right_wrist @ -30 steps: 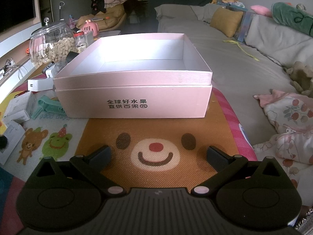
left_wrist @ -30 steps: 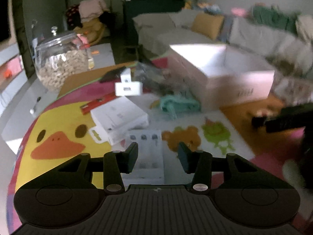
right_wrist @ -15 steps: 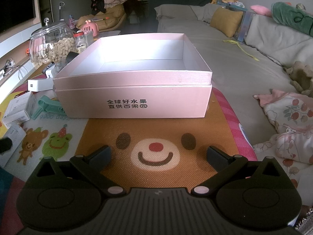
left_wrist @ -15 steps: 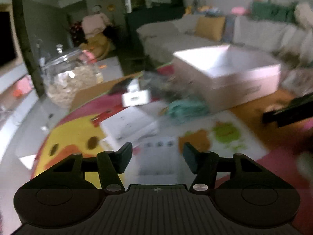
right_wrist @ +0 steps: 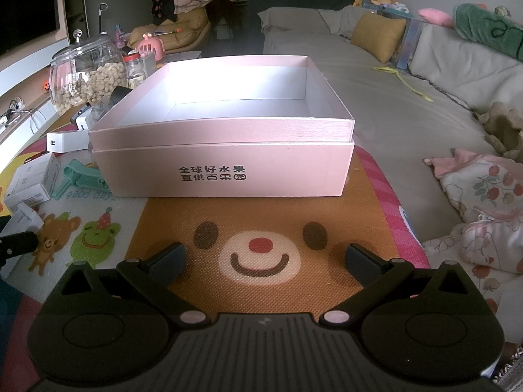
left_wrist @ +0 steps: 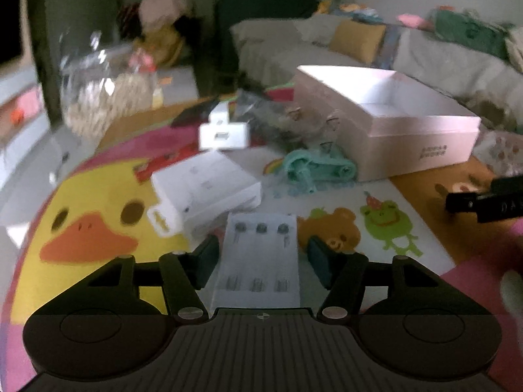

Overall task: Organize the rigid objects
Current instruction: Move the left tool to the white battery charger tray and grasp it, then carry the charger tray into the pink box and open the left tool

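Observation:
A flat white box with small printed pictures (left_wrist: 260, 258) lies on the play mat between the fingers of my left gripper (left_wrist: 260, 256), which is open around it without touching. A larger white box (left_wrist: 206, 186), a white adapter (left_wrist: 224, 134) and a teal plastic tool (left_wrist: 313, 166) lie beyond it. An open, empty pink cardboard box (right_wrist: 225, 137) stands on the mat, also in the left wrist view (left_wrist: 389, 124). My right gripper (right_wrist: 263, 258) is open and empty, in front of the pink box over the bear face.
A glass jar of snacks (right_wrist: 86, 75) stands at the far left. A grey sofa (right_wrist: 376, 98) with cushions and soft toys runs along the right. Clothes (right_wrist: 483, 196) lie at the mat's right edge. The right gripper shows in the left wrist view (left_wrist: 487, 202).
My left gripper has opened wider and come down over the flat white box, which now lies between its fingers. The right gripper has not moved.

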`<state>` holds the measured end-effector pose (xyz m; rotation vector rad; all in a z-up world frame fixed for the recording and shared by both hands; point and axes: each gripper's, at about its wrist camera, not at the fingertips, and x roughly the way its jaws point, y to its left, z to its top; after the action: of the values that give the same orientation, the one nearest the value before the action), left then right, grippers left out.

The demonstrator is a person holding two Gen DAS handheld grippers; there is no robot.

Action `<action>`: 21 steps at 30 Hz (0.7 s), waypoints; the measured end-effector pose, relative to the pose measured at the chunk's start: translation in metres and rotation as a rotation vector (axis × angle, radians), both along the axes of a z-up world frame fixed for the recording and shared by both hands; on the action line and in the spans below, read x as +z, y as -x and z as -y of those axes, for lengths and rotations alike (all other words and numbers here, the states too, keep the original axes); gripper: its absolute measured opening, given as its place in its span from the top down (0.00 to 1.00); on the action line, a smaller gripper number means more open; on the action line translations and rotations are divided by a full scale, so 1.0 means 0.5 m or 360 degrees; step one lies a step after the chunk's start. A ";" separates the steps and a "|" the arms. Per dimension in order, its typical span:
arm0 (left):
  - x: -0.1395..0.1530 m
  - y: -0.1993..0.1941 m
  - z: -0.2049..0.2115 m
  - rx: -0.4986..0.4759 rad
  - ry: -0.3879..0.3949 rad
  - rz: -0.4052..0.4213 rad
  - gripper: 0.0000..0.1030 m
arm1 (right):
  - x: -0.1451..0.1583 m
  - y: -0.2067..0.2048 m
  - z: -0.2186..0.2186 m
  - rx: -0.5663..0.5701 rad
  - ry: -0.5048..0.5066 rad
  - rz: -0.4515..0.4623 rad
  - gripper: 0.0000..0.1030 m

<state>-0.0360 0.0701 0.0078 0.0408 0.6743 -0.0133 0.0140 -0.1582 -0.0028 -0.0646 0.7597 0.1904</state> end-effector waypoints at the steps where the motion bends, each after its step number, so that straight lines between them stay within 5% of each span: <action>1: -0.002 0.001 0.000 -0.0025 0.0012 0.0025 0.49 | 0.001 0.002 -0.001 0.0002 0.0009 0.0007 0.00; 6: 0.015 0.031 -0.033 -0.0044 0.0277 0.0058 0.49 | 0.050 0.040 -0.034 0.0046 0.0062 0.0226 0.05; 10: 0.036 0.091 -0.089 0.0066 0.0386 0.0226 0.49 | 0.124 0.074 -0.114 0.0318 0.0043 0.0436 0.05; 16: 0.054 0.162 -0.184 0.0367 0.0309 0.0354 0.49 | 0.124 0.024 -0.289 0.0819 -0.0112 0.0152 0.05; 21: 0.041 0.187 -0.231 0.0446 0.0361 0.0313 0.49 | 0.075 -0.033 -0.432 0.0926 0.0016 0.0052 0.05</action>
<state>-0.1293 0.1854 0.0282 -0.2678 0.4737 0.1818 0.0305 0.0580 0.0348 -0.2986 0.6942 0.7364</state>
